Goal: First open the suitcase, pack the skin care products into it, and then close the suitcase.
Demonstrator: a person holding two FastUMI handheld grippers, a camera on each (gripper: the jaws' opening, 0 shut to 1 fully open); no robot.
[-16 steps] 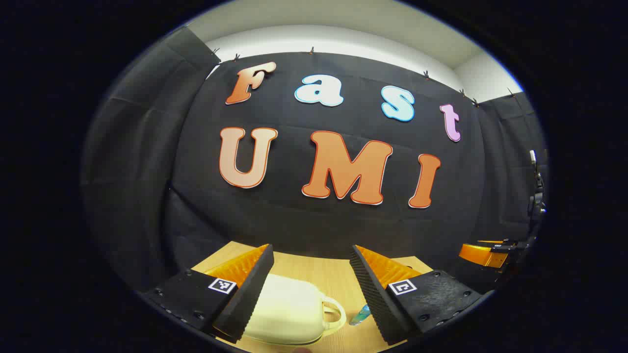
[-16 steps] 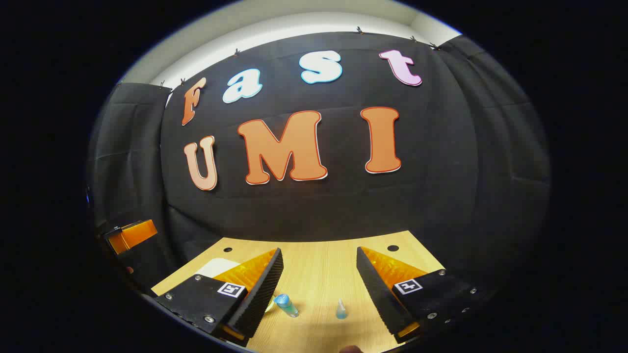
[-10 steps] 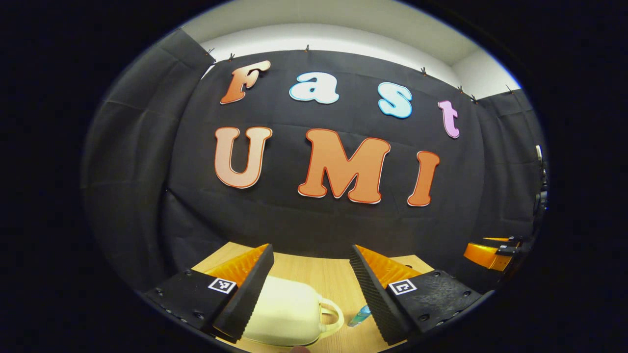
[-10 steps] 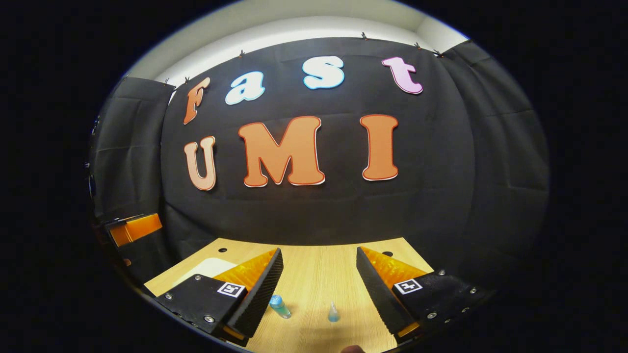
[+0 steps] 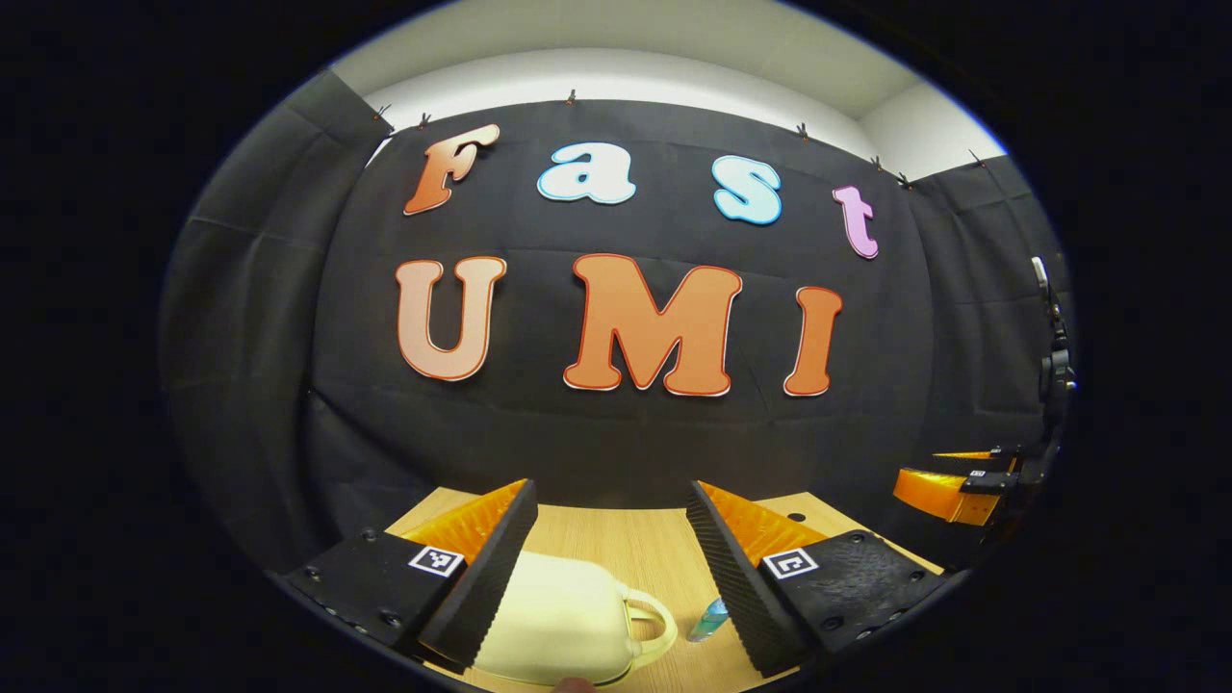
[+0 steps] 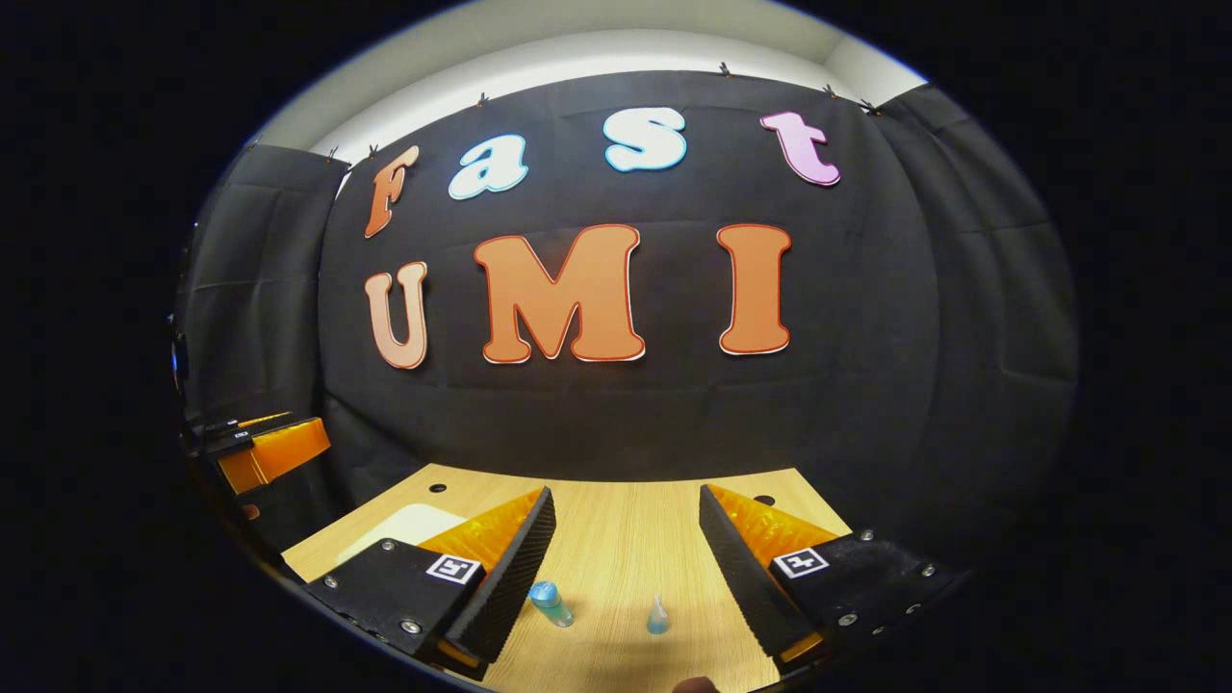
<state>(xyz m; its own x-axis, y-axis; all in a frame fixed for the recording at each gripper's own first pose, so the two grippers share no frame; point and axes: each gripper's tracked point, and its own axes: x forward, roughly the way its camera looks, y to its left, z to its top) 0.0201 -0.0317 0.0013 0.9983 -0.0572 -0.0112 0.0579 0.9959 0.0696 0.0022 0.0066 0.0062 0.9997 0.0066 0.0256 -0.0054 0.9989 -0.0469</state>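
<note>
In the left gripper view, a cream suitcase (image 5: 553, 621) with a side handle lies shut on the wooden table (image 5: 635, 539), low between my fingers. My left gripper (image 5: 609, 496) hovers open above it, holding nothing. A blue skin care bottle (image 5: 710, 620) lies just right of the suitcase handle. In the right gripper view, my right gripper (image 6: 627, 496) is open over the table (image 6: 626, 539). Below it lie the blue-capped bottle (image 6: 551, 603) and a small clear dropper bottle (image 6: 658, 616). A corner of the suitcase (image 6: 399, 526) peeks out behind the left finger.
The black cloth wall stands close behind the table. The other gripper (image 5: 948, 491) shows at the far right of the left gripper view, and the other gripper (image 6: 269, 452) at the far left of the right gripper view. Small holes (image 6: 765, 500) mark the tabletop's back edge.
Both views have drifted slightly; the left one has turned a little to the right. The bottles and suitcase have stayed put, and both grippers remain open.
</note>
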